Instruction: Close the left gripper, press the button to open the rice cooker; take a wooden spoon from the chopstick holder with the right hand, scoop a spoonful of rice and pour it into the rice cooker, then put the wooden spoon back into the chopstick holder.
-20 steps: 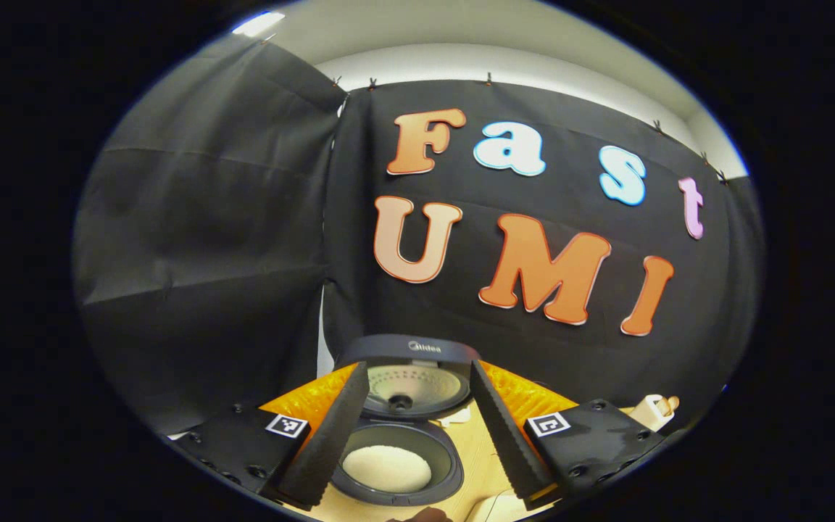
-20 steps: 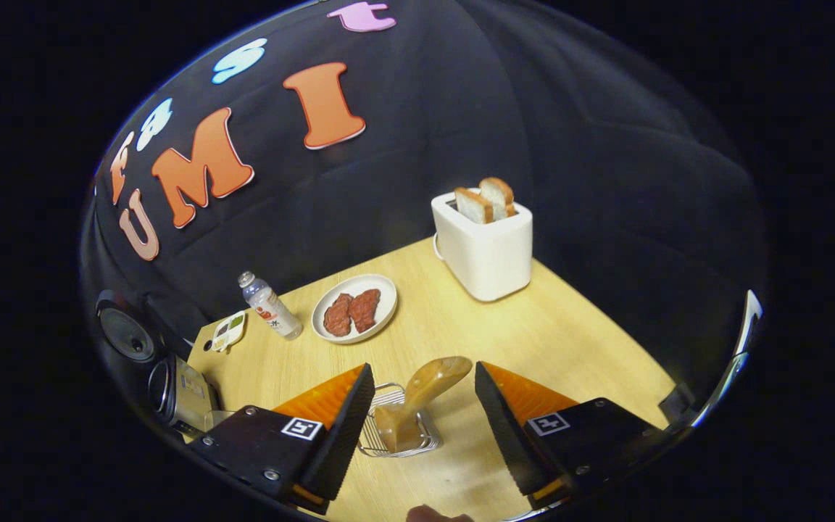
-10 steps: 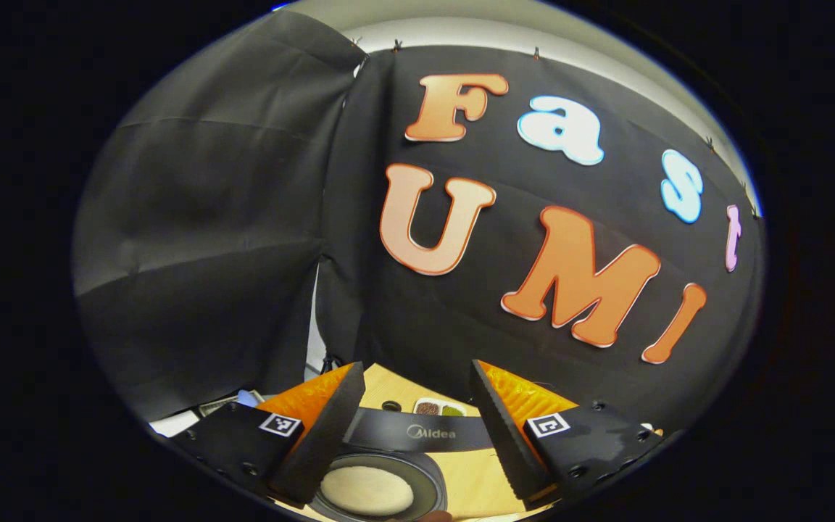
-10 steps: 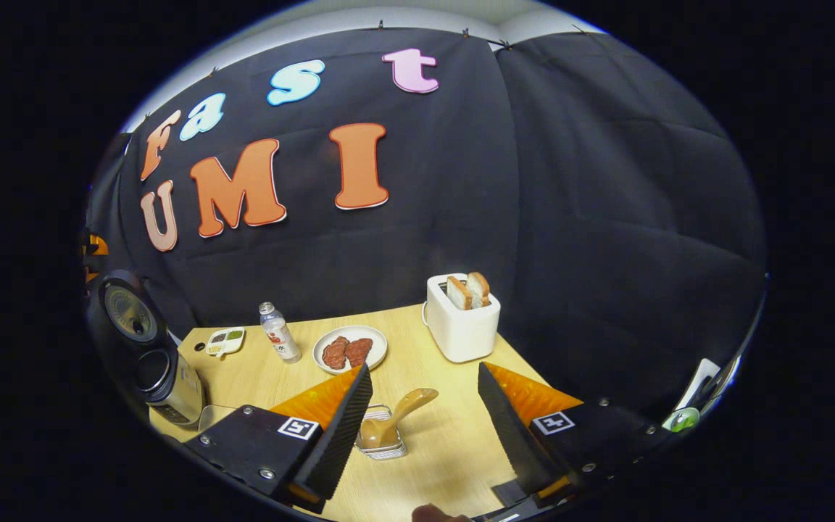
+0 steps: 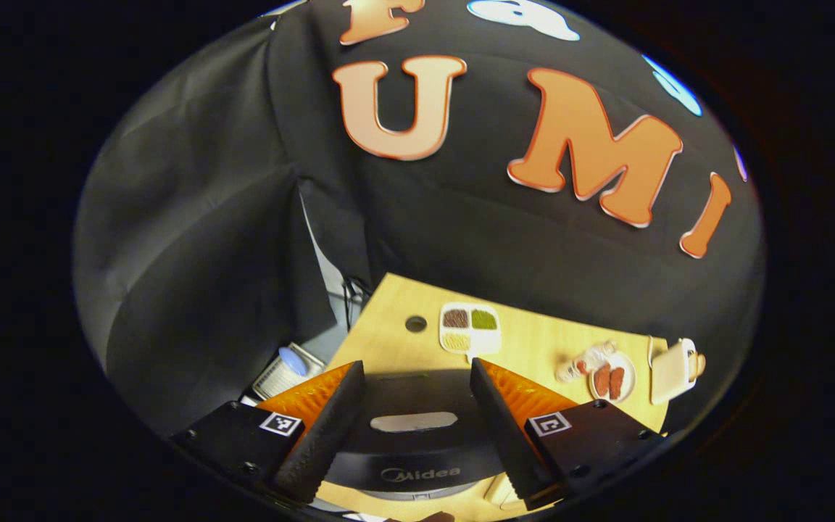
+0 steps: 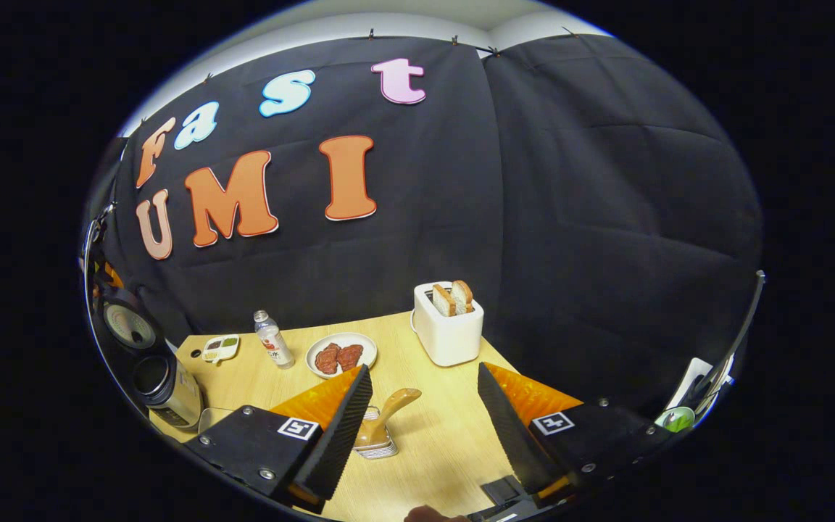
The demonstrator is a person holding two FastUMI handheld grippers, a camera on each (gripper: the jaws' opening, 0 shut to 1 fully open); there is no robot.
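My left gripper is open and hangs above the dark rice cooker, whose lid top with a silver plate lies between the fingers, untouched. In the right gripper view the rice cooker stands at the table's left end with its lid raised. The wooden spoon leans in the wire chopstick holder, bowl end up. My right gripper is open, a little behind and above the holder, with nothing between its fingers.
A white toaster with two bread slices stands at the back of the wooden table. A plate of meat, a small bottle and a divided dish line the far edge. The table has a round hole.
The left gripper has tipped down and moved over the cooker, so the lid's top has replaced the pot of rice. The right gripper has drawn back from the spoon holder. Both stayed open.
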